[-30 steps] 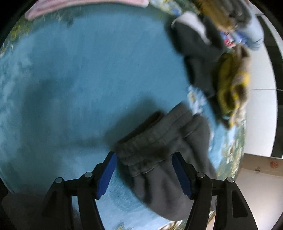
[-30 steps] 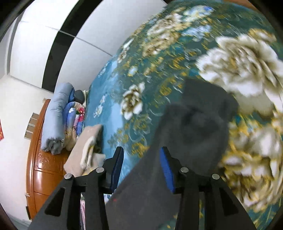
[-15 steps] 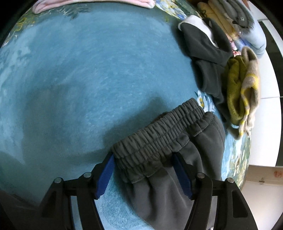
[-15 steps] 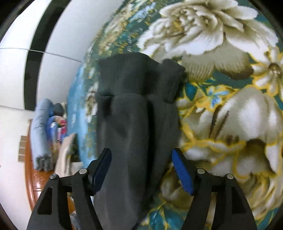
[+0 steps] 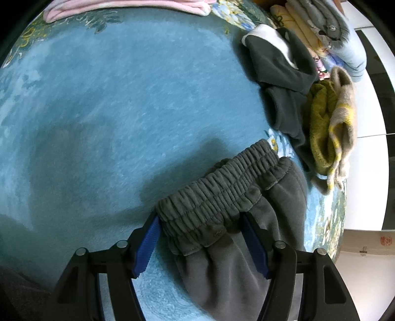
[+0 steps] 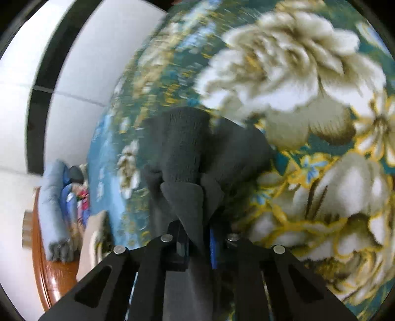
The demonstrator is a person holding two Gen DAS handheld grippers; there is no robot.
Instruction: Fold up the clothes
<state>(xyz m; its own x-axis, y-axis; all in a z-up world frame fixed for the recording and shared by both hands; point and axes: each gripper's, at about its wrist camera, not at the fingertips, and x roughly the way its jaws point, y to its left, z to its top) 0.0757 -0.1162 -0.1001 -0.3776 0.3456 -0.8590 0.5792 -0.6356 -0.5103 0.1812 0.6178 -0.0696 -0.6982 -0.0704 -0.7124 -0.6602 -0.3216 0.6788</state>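
Dark grey sweatpants (image 5: pixel 222 197) lie on the blue floral blanket (image 5: pixel 123 98). In the left wrist view their elastic waistband lies between my left gripper's (image 5: pixel 201 243) blue pads (image 5: pixel 145 244), which stand wide apart; the jaws are open around the waistband. In the right wrist view my right gripper (image 6: pixel 197 237) is shut on the leg end of the sweatpants (image 6: pixel 187 158); the cloth bunches out from between the closed jaws, with the ribbed cuff ahead.
A dark fleece top (image 5: pixel 279 69) and a yellow-grey knit garment (image 5: pixel 330 123) lie at the blanket's right edge, folded bedding (image 5: pixel 328 32) behind them. A pink garment (image 5: pixel 123 5) lies at the far edge. A wooden cabinet (image 6: pixel 47 266) stands beyond the bed.
My right gripper has closed on the sweatpants' leg end; half a second ago its jaws were wide open. The waistband has settled flatter between the open left jaws.
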